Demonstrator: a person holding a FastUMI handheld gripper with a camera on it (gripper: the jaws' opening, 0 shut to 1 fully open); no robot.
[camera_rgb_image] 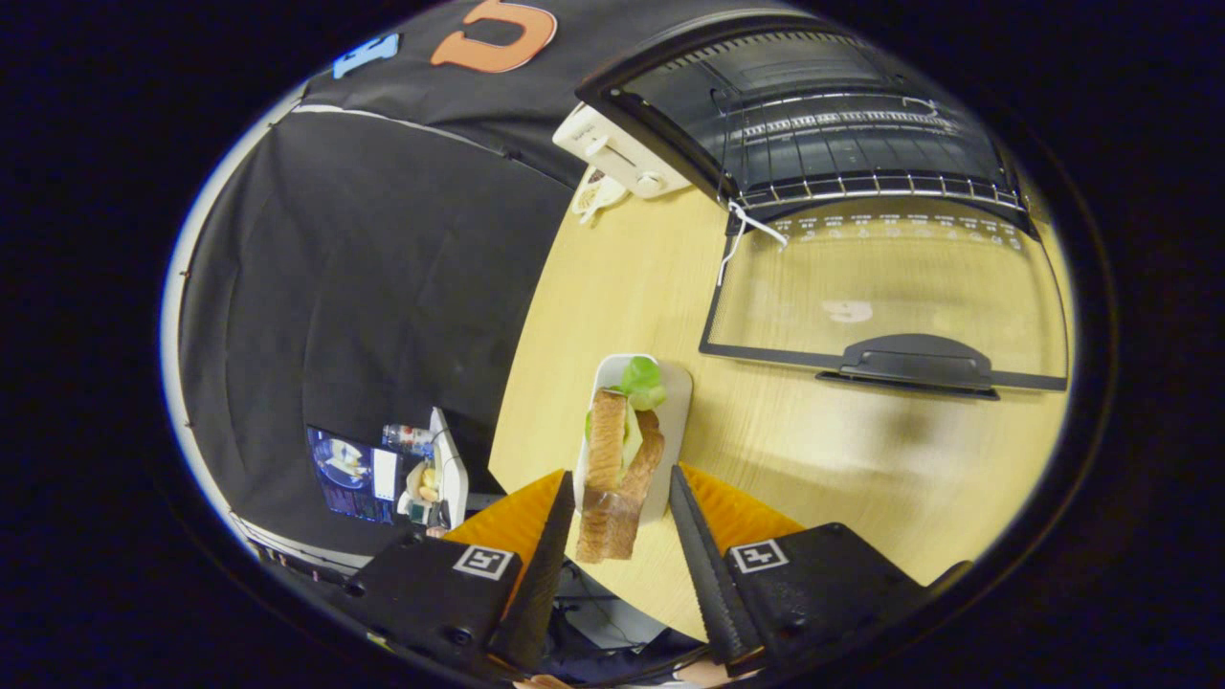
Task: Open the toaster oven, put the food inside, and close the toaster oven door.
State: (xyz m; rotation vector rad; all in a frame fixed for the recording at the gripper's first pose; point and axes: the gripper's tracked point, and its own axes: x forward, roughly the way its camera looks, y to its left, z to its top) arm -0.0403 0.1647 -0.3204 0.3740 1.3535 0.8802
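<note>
A white oblong plate (675,397) carries a sandwich (612,474) of toasted bread with green lettuce. The plate's near end sits between my fingertips, and both fingers press on its sides, so my gripper (622,488) is shut on it. The sandwich's near end sticks out past the plate toward me. Beyond the fingers and to the right stands the toaster oven (813,115), its cavity and wire rack (880,182) exposed. Its glass door (890,287) is folded down flat over the wooden table (813,459), with the dark handle (914,364) facing me.
The oven's pale control panel with knobs (617,153) is at its left side. A white cord (742,234) hangs at the door hinge. The table's curved edge runs left of the plate; below it are a screen (354,474) and small clutter.
</note>
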